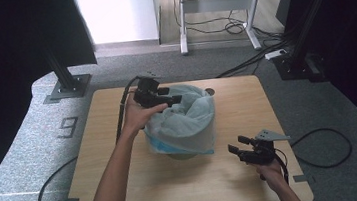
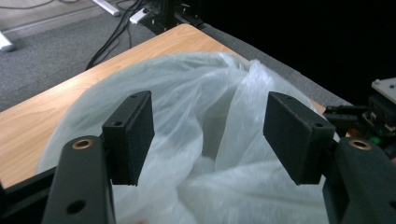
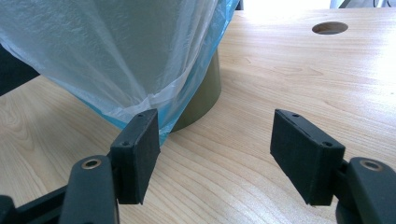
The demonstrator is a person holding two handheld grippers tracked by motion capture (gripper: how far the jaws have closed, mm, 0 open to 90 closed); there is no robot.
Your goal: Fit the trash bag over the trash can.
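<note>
While both gape empty, left tongs [image 1: 175, 95] over bag [image 1: 188, 117], right tongs [image 1: 237, 143] near bin [image 3: 203, 88].

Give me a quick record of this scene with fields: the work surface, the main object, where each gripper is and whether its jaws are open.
surface: wooden table with a round hole
main object: olive bin lined with a pale plastic bag folded over its rim
left gripper: at the bag's far left rim, jaws open, nothing pinched between the pads
right gripper: low over the table to the right of the bin, jaws open, apart from the bag
bag hem: hangs loose down the bin's side, blue edge showing
</note>
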